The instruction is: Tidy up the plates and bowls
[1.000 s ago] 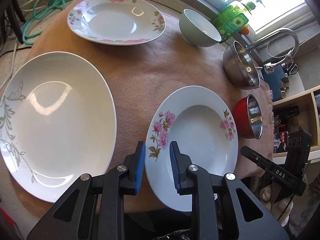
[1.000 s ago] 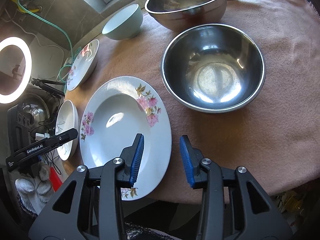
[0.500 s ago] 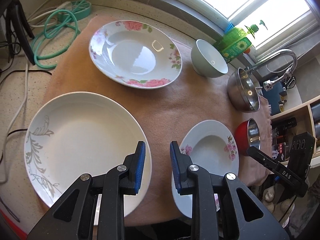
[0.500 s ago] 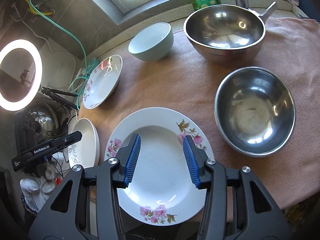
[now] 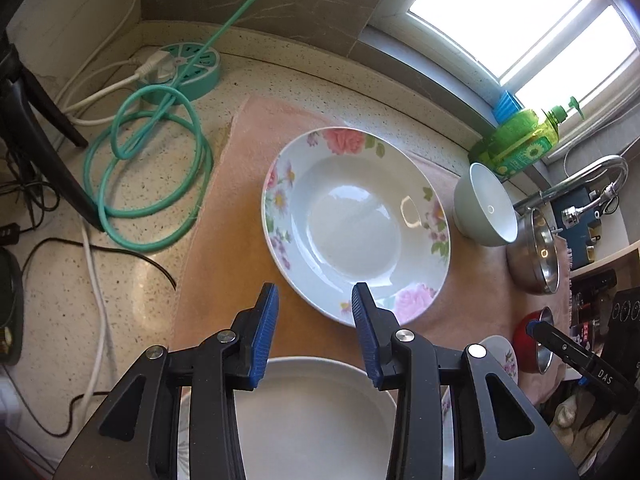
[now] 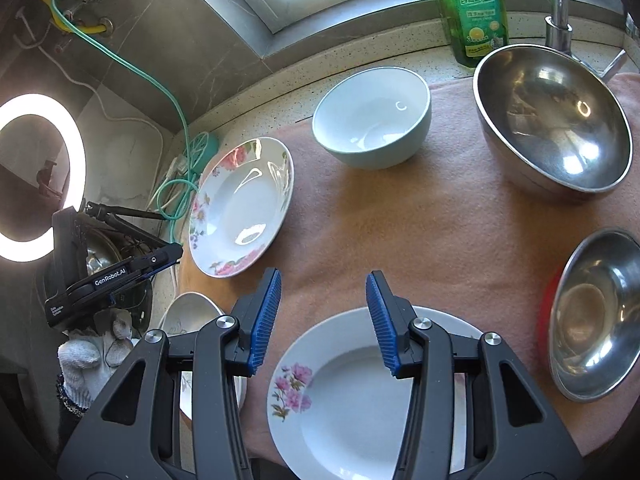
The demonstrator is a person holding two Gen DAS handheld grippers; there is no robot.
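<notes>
Two grippers: left gripper point(image 5: 314, 330) just widened, right gripper point(image 6: 322, 316) parted, both empty.
Surface: pink cloth point(image 6: 400, 232) over speckled stone counter point(image 5: 132, 280).
Writing: "GenRobot.AI".

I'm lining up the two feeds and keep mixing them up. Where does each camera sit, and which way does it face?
Left wrist: sits on the left tool, looking steeply down at the flowered plate by the green cable; its open blue fingers show.
Right wrist: sits on the right tool, looking down over the pink cloth towards the window; its open fingers show.
Shared: the flowered plate, pale bowl, soap bottle.
</notes>
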